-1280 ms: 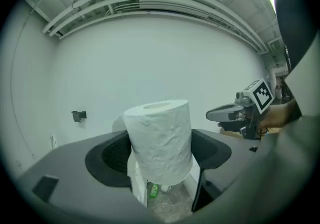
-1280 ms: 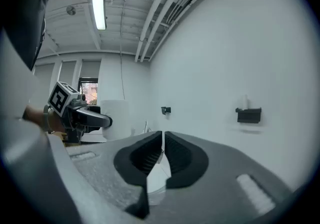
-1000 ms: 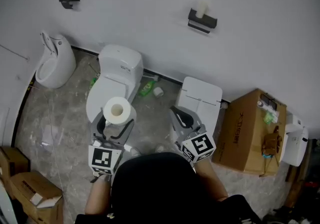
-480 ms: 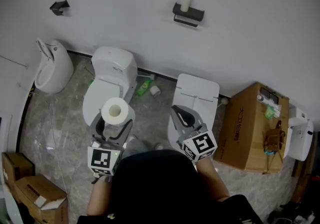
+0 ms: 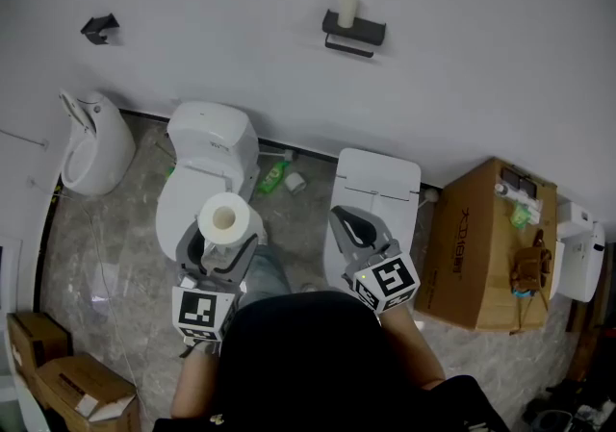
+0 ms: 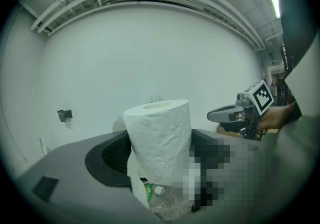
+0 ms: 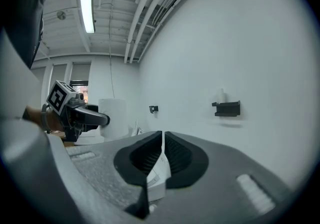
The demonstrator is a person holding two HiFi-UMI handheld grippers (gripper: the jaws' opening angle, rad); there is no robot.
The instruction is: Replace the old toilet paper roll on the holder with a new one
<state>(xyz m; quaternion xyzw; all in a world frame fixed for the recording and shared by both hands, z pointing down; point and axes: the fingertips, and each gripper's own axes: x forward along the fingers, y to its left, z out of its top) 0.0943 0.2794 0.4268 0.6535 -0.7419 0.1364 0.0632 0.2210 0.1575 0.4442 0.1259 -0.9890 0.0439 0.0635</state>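
Here, an old roll (image 5: 347, 9) stands upright on the holder (image 5: 356, 32).

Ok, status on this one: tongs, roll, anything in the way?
Left tongs shut on new roll, upright. Right tongs shut, empty. Old core stands on wall holder, not yet swapped. Toilet below holder may crowd the approach.

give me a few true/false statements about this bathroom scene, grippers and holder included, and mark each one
1. The left gripper holds a white paper roll. True.
2. The right gripper is wide open. False: its jaws are together, with nothing between them.
3. The wall holder is bare. False: a small pale tube stands on it.
4. A green bottle lies on the floor. True.
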